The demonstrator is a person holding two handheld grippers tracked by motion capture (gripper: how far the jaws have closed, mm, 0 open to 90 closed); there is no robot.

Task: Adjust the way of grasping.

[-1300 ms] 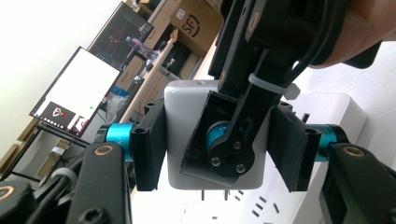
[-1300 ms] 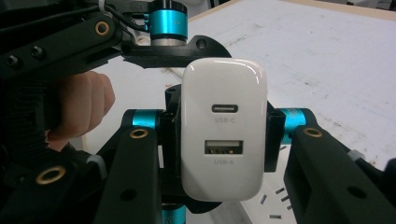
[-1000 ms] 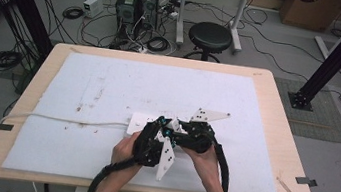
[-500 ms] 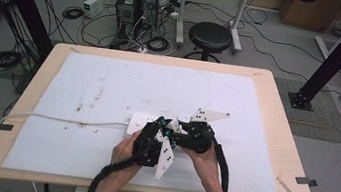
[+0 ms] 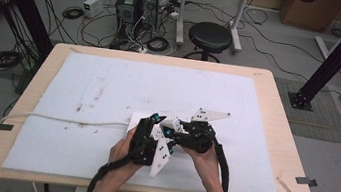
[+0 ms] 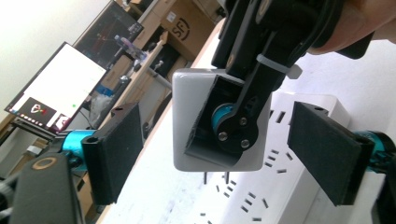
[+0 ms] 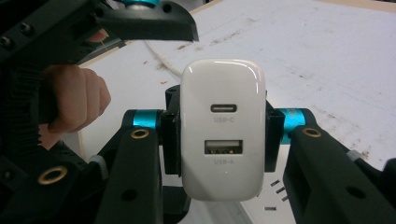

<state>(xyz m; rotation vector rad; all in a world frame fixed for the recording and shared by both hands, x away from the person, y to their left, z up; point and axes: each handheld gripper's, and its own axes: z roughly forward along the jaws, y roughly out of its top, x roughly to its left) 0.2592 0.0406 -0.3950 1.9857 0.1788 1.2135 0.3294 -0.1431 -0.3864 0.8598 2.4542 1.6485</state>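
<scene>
At the centre of the right gripper view sits a white USB charger [image 7: 221, 128], its face with one USB-C and one USB-A port turned to the camera, clamped on both flanks by the pads of the right gripper [image 7: 219, 133]. From the left gripper view the same charger [image 6: 198, 119] hangs in the middle of the frame with its two metal prongs pointing down, just above the slots of a white power strip [image 6: 275, 184] that fills the lower right. The left gripper [image 6: 224, 149] has just been opening: its jaws now stand wide on either side of the charger, the pads clear of it, so the charger rests with the right gripper alone. In the high view both grippers meet low and centre, the left gripper [image 5: 145, 135] beside the right gripper [image 5: 180, 135], over the strip, whose cord [image 5: 54, 118] runs off to the left across the white mat [image 5: 110, 82] covering the wooden table [image 5: 281, 121]. The step in hand appears to be a handover finished and a plug-in begun. Next, the right hand likely needs to line the prongs up squarely with a pair of slots and press straight down; the strip may shift, so the freed left gripper could steady it.
</scene>
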